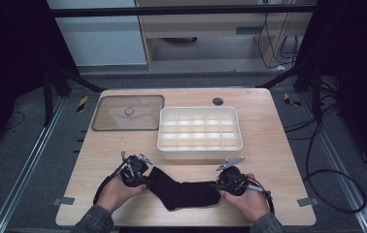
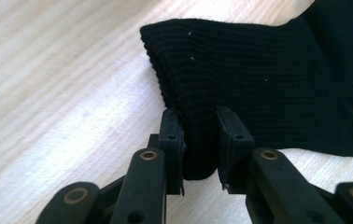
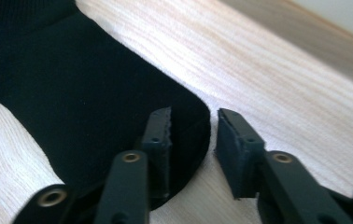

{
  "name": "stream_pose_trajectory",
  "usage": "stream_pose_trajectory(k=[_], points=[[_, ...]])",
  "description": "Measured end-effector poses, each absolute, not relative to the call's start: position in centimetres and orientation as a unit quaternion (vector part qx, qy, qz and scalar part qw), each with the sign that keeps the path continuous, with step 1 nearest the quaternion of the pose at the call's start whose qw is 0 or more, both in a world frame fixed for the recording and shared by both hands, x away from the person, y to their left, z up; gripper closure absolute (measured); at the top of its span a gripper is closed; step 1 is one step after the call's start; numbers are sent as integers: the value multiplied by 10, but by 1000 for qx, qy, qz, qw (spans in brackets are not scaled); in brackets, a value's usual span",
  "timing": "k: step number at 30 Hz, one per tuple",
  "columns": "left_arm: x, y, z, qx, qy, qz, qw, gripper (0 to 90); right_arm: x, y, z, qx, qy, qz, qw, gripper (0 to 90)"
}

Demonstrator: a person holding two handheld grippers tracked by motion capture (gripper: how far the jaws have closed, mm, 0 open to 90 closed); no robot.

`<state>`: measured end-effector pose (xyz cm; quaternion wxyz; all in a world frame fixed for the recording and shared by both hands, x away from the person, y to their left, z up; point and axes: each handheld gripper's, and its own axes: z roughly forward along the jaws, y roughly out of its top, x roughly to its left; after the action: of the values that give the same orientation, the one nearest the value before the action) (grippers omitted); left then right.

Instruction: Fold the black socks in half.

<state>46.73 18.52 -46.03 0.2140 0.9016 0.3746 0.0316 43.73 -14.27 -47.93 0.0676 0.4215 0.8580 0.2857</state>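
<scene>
Surface (image 1: 269, 145): light wood, with everything laid out in front of you.

Divided tray (image 1: 200, 132): white, many small compartments, at the centre of the surface toward the far side. Transparent lid (image 1: 128, 112) lies flat just to its left, apart from it.

Black sock (image 1: 184, 189): flat on the near part of the surface, between your two hands, cuff end toward your left, toe end toward your right.

Left hand-held gripper (image 2: 200, 140): your jaws are pinched on the ribbed cuff edge of the sock; fabric is bunched between the pads, which press on it from both sides. In the high view it sits at the sock's left end (image 1: 135, 171).

Right hand-held gripper (image 3: 193, 140): your jaws stand partly apart at the rounded toe end. One pad rests over the black fabric, the other over bare wood just beside the sock's edge; no pinch on the fabric is visible. In the high view it sits at the sock's right end (image 1: 230, 180).
</scene>
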Motion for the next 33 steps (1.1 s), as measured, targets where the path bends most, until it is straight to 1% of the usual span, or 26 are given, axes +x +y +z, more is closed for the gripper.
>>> stream_pose_trajectory(k=[2, 4, 5, 6, 9, 10, 11, 13, 16, 19, 33], points=[[467, 188, -459, 898, 379, 32, 220, 735, 437, -143, -477, 425, 855, 289, 69, 606], [467, 190, -457, 899, 377, 34, 218, 735, 437, -143, -476, 424, 854, 293, 73, 603], [467, 191, -455, 900, 377, 36, 217, 735, 436, -143, -474, 423, 855, 292, 72, 626], [467, 191, -455, 900, 377, 36, 217, 736, 436, -143, -474, 423, 855, 292, 72, 626], [467, 194, -453, 899, 377, 41, 218, 736, 435, -143, -475, 417, 859, 288, 70, 664], [468, 196, -452, 899, 378, 41, 219, 736, 435, -142, -476, 417, 859, 289, 66, 681], [468, 199, -450, 898, 379, 43, 219, 736, 436, -141, -476, 413, 861, 290, 64, 719], [468, 200, -449, 897, 380, 44, 221, 735, 436, -140, -477, 410, 862, 291, 64, 732], [468, 205, -447, 894, 384, 47, 228, 732, 436, -134, -477, 403, 867, 289, 57, 787], [468, 207, -445, 892, 385, 47, 233, 729, 436, -131, -478, 401, 868, 287, 55, 807], [469, 203, -438, 893, 379, 52, 238, 729, 436, -126, -480, 396, 870, 289, 55, 826]])
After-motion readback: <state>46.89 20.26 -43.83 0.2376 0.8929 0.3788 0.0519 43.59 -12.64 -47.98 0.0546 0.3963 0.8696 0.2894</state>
